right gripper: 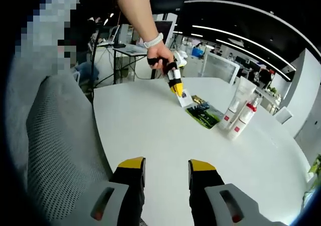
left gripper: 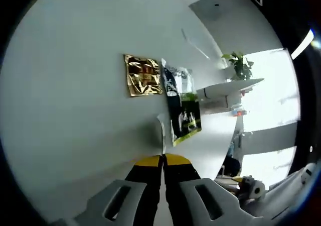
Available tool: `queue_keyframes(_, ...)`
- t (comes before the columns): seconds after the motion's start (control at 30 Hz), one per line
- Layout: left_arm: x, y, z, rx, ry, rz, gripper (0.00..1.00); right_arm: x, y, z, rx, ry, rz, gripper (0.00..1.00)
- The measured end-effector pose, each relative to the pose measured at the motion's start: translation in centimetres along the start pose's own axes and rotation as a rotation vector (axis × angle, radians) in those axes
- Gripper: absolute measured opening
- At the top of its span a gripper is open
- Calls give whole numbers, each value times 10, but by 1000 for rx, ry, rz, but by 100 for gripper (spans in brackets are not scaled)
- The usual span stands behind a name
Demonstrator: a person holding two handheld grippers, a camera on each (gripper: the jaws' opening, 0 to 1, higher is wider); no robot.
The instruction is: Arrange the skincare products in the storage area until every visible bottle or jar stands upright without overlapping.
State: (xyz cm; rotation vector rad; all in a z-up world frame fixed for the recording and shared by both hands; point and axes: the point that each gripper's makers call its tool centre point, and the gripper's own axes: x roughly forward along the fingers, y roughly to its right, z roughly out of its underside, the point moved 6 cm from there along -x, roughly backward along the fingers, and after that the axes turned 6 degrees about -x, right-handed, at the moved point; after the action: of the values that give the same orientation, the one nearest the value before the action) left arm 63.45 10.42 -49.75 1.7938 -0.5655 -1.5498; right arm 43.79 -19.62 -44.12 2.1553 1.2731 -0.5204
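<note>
Left gripper view: the left gripper (left gripper: 162, 160) rises from 6 o'clock with its yellow-tipped jaws pressed together on the lower edge of a thin white sachet (left gripper: 161, 133), which stands edge-on just above the tips. Beyond it, toward 12 o'clock, a gold foil packet (left gripper: 143, 75) lies flat on the white table (left gripper: 65, 110). Just beside the gold packet, at its 3 o'clock side, lies a dark sachet (left gripper: 173, 80), and a green-and-black sachet (left gripper: 186, 118) sits at about 4 o'clock from the gold packet, overlapping the dark one. A potted plant (left gripper: 239, 65) stands at 2 o'clock, past the table edge.

Right gripper view: the right gripper (right gripper: 166, 172) rises from 6 o'clock with its jaws apart and nothing between them; it hovers over the table near a grey mesh chair back (right gripper: 60, 150) at 8 o'clock. At 12 o'clock a person's hand (right gripper: 159, 52) holds the left gripper, whose tips pinch the white sachet at the table surface. Just beside it, toward 2 o'clock, lie the flat sachets. Further toward 2 o'clock a white tube (right gripper: 239, 101) and a white pump bottle (right gripper: 244, 118) with red labels stand upright, touching or nearly touching; which one cannot be determined.
</note>
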Motion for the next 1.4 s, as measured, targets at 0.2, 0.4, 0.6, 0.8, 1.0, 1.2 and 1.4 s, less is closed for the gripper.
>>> queue_keyframes(0.2, 4, -1, -5, -24, -41, -15, 0, 0, 1, 2, 3, -11, 8, 29)
queue_keyframes(0.4, 7, -7, -8, -40, -61, -67, 1, 1, 0, 4, 5, -28, -1, 28)
queue_keyframes(0.6, 10, -5, -11, -45, -70, -104, 3, 1, 0, 5, -2, -32, -2, 28)
queue_keyframes(0.8, 10, -7, -12, -48, -74, -144, 5, 1, 0, 5, 3, -29, -4, 27)
queue_keyframes(1.0, 8, -10, -11, -59, -88, -173, 6, 1, 0, 5, 6, -28, -5, 27)
queue_keyframes(1.2, 4, -10, -16, -45, -47, -194, 10, 1, -1, 6, 10, -33, -9, 26)
queue_keyframes(1.4, 3, -11, -12, -51, -75, -201, 11, 1, -2, 6, 7, -35, -12, 26)
